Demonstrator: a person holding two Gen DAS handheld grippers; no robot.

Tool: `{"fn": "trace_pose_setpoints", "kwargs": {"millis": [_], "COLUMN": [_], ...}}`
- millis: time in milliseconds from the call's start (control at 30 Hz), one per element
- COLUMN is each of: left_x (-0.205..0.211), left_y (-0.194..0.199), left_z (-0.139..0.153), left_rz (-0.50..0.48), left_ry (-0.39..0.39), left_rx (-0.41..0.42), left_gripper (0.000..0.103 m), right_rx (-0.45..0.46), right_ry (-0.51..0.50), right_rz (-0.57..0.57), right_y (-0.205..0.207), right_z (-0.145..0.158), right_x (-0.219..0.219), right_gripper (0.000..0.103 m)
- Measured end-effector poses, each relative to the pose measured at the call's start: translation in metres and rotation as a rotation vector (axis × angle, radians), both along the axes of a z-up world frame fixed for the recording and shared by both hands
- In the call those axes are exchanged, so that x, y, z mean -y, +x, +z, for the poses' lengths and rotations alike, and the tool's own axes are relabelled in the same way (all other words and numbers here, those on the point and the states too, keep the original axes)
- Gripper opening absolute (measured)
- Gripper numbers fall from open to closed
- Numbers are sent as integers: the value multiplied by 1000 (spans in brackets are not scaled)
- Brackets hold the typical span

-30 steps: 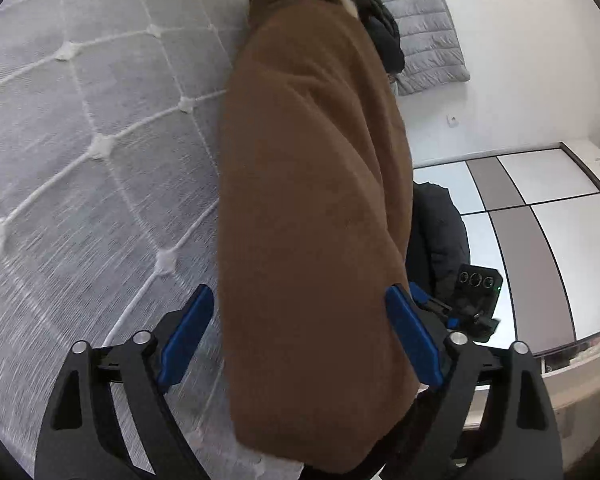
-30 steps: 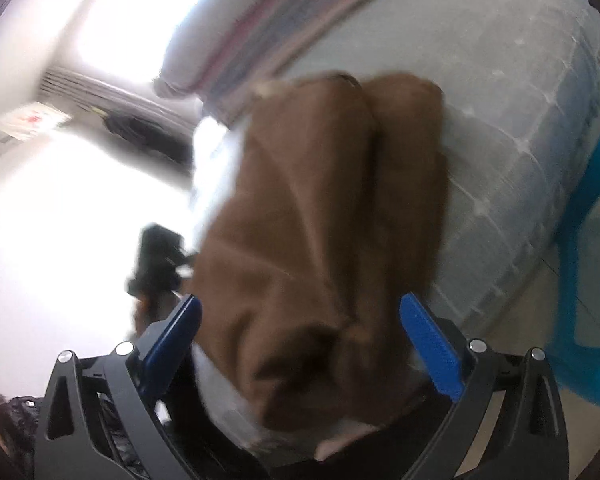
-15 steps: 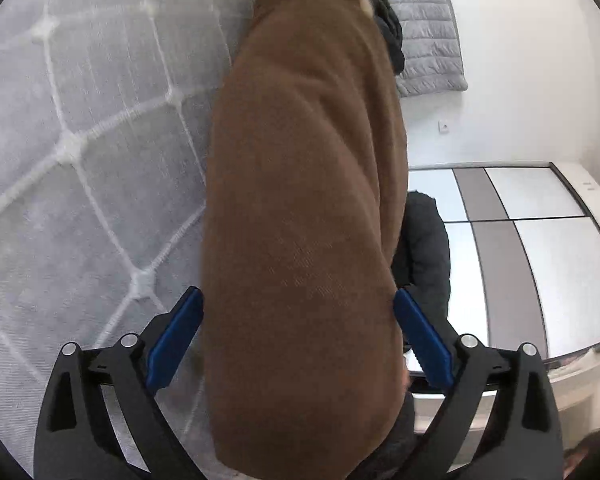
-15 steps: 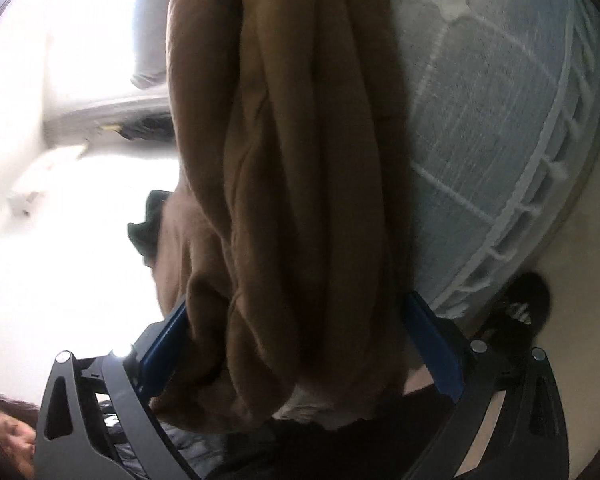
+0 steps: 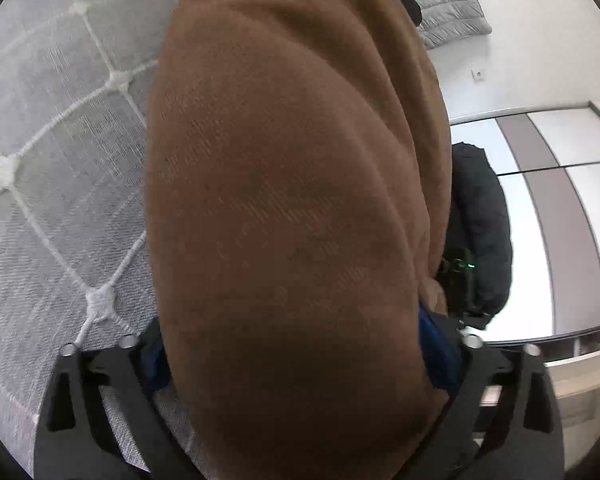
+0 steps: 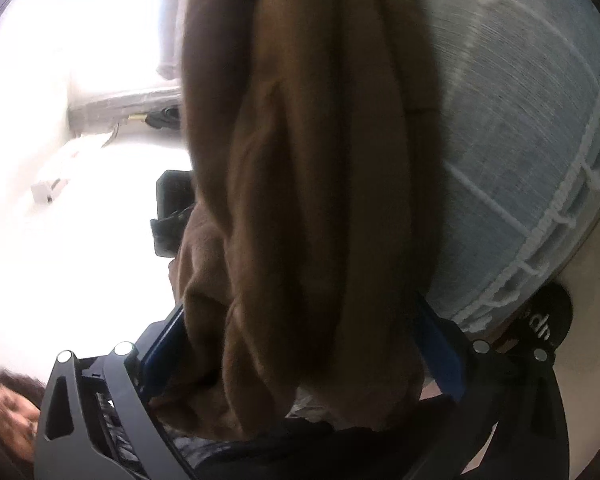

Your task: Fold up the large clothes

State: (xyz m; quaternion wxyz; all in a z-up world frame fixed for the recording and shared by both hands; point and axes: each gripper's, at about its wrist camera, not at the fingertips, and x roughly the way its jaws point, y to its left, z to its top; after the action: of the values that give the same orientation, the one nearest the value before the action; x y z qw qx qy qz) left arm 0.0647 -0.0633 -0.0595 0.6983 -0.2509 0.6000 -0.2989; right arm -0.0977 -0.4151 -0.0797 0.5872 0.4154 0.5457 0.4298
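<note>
In the left wrist view the grey quilted mattress (image 5: 56,184) fills the left side, its white stitched diamonds running off toward the far edge. On it, centre of frame, lies the brown coat (image 5: 296,208), folded into one long thick bundle that reaches from the near edge to the far end of the bed. The left gripper (image 5: 296,356) straddles the near end of this bundle; its jaws are closing with the cloth between them, and both blue pads are mostly buried behind the fabric, so it is hard to say whether they press on it yet. To the right, off the bed, a dark garment (image 5: 480,232) hangs or lies beside a pale wardrobe (image 5: 572,216).

In the right wrist view a bright, washed-out floor takes the left side. The coat (image 6: 312,184) shows here as several lengthwise rolls stacked side by side, with the mattress (image 6: 520,152) to its right. The right gripper (image 6: 300,352) has its blue pads tight against either flank of the bunched near end, gripping it.

The lengthwise folds look done: the coat is already a narrow strip. What seems left is to fold that strip across its length into a compact packet and square it up.
</note>
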Motion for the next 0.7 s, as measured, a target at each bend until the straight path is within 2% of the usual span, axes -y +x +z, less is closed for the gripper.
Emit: {"fn": "trace_pose_setpoints", "kwargs": {"millis": [100,200,367,500,600,667,700], "left_x": [5,17,15,-18,-57,-88,-100], "left_y": [-10,-14,-5,-1,-6,-8,-6], "left_z": [19,48,98,125,131,123,112], "left_rz": [-8,-23,-21,15,64,81,76], "left_ry": [77,117,84,81,93,124,140], "left_rx": [93,189,296,364,394,401,375], "left_gripper": [59,50,46,46,46,46,48], "right_rx": [51,102,224,295,301,260,213], "right_ry": [-24,-17,-23,-25,-24,-55,-102], "right_rz": [1,12,36,54,93,152,193], "right_y": [-3,-3,10,29,43,52,57], "right_z": [18,47,112,146,146,131,115], "right_x": [0,-3,-22,-53,-87,-119,-137], "right_gripper": [95,95,94,94,94,95,95]}}
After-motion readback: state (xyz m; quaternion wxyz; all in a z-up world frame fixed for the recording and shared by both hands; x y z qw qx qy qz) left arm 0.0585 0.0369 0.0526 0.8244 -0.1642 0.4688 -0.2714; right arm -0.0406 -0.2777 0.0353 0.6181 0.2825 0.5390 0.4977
